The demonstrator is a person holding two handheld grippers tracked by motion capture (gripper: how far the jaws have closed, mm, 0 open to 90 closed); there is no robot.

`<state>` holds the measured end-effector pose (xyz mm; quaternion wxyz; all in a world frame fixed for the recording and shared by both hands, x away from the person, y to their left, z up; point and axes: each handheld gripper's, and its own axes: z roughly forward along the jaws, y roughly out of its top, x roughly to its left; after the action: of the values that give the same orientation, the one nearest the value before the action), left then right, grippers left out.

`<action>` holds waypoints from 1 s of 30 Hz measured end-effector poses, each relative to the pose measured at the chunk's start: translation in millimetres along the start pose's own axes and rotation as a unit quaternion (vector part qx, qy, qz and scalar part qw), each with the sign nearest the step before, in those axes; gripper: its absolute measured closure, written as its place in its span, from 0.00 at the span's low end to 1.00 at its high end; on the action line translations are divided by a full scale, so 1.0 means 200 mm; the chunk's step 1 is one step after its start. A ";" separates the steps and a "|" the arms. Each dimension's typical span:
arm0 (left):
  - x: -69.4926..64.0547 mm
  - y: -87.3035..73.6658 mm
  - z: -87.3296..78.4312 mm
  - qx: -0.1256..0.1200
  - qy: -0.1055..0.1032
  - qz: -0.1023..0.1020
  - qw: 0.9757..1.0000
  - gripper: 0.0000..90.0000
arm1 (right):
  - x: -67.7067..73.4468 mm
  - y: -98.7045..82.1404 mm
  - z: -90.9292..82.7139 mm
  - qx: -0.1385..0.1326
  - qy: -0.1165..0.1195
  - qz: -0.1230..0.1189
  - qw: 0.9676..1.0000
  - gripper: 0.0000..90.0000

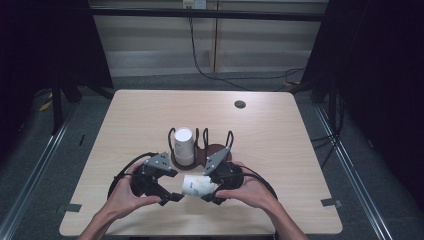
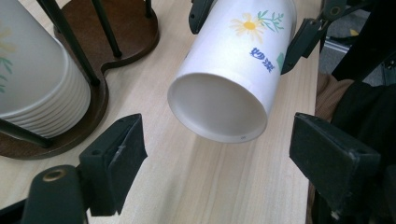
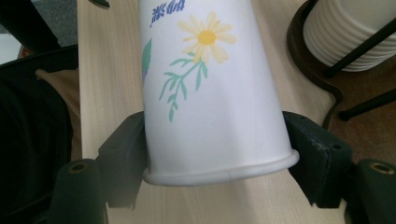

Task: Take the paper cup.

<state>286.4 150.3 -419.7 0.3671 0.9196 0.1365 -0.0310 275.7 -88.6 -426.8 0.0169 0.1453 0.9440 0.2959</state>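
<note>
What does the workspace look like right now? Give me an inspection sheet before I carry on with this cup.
Surface: wooden table, one dark round spot near the far edge.
Job's things: flowered paper cup held on its side; cup stack upside down in the wire holder.
Clutter: nothing seen.
Grippers: right gripper clamps the cup near its rim; left gripper open, facing the cup's closed base.
Cables: black loops trail from both grippers; a cord hangs down the back wall.
Surroundings: dark curtains, grey floor.
</note>
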 end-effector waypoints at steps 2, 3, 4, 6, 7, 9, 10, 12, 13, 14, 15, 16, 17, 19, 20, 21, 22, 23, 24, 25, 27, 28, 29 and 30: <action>0.00 0.00 0.01 0.011 -0.004 0.015 1.000 0.20 | 0.00 0.01 0.01 0.003 0.005 -0.005 1.000 0.30; -0.01 0.00 0.02 0.010 -0.005 0.013 1.000 0.18 | 0.01 0.01 0.01 0.007 0.005 -0.005 1.000 0.30; -0.01 0.00 0.02 0.014 -0.005 0.016 1.000 0.18 | 0.01 0.02 0.01 0.010 0.005 -0.009 1.000 0.30; -0.02 0.00 0.03 0.021 -0.006 0.020 1.000 0.18 | 0.02 0.03 0.02 0.017 0.006 -0.011 1.000 0.30; -0.02 0.00 0.04 0.024 -0.007 0.021 0.999 0.18 | 0.02 0.03 0.02 0.018 0.009 -0.014 1.000 0.30; -0.02 0.00 0.05 0.027 -0.008 0.025 0.999 0.19 | 0.03 0.03 0.02 0.026 0.008 -0.014 1.000 0.30; -0.02 0.00 0.05 0.029 -0.008 0.026 0.999 0.19 | 0.03 0.03 0.03 0.028 0.011 -0.013 0.999 0.30; -0.02 0.00 0.06 0.036 -0.012 0.026 0.999 0.20 | 0.03 0.03 0.03 0.034 0.011 -0.015 0.999 0.30; -0.02 0.00 0.06 0.037 -0.010 0.027 0.999 0.22 | 0.03 0.03 0.03 0.038 0.012 -0.013 0.999 0.30; -0.02 0.00 0.07 0.039 -0.012 0.028 0.999 0.22 | 0.03 0.03 0.04 0.040 0.014 -0.012 0.999 0.30; -0.02 0.00 0.07 0.040 -0.014 0.026 0.999 0.21 | 0.03 0.03 0.04 0.040 0.013 -0.013 0.999 0.30; -0.02 0.00 0.08 0.044 -0.015 0.025 0.999 0.21 | 0.03 0.03 0.04 0.039 0.014 -0.015 0.999 0.30; -0.01 0.00 0.08 0.045 -0.014 0.026 0.999 0.20 | 0.03 0.03 0.04 0.038 0.014 -0.015 0.999 0.30; -0.02 0.00 0.08 0.046 -0.012 0.034 0.998 0.20 | 0.03 0.03 0.04 0.038 0.015 -0.015 0.999 0.30; -0.02 0.00 0.08 0.044 -0.013 0.032 0.998 0.21 | 0.03 0.03 0.05 0.039 0.015 -0.016 0.999 0.30; -0.02 0.00 0.08 0.046 -0.013 0.032 0.998 0.21 | 0.03 0.03 0.05 0.039 0.014 -0.016 0.999 0.29; -0.02 0.00 0.08 0.048 -0.013 0.033 0.998 0.21 | 0.03 0.03 0.05 0.037 0.014 -0.019 0.999 0.29; -0.02 0.00 0.09 0.049 -0.014 0.034 0.998 0.22 | 0.03 0.03 0.05 0.037 0.014 -0.018 0.999 0.29; -0.02 0.00 0.09 0.049 -0.015 0.036 0.998 0.22 | 0.03 0.03 0.05 0.034 0.015 -0.018 0.999 0.29; -0.02 0.00 0.09 0.048 -0.017 0.037 0.998 0.23 | 0.04 0.04 0.05 0.033 0.016 -0.018 0.999 0.30; -0.02 0.01 0.10 0.052 -0.016 0.036 0.998 0.24 | 0.04 0.04 0.05 0.034 0.017 -0.019 0.999 0.30; -0.02 0.00 0.11 0.052 -0.019 0.037 0.998 0.24 | 0.04 0.04 0.05 0.034 0.019 -0.021 0.999 0.30; -0.02 0.00 0.11 0.054 -0.020 0.038 0.998 0.24 | 0.05 0.04 0.06 0.033 0.019 -0.023 0.999 0.30; -0.03 0.00 0.12 0.054 -0.021 0.038 0.998 0.25 | 0.05 0.04 0.06 0.034 0.022 -0.024 0.999 0.30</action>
<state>282.6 132.8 -435.3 0.3207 0.9417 0.0915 -0.0436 269.9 -72.4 -431.0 -0.0017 0.1167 0.9567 0.2666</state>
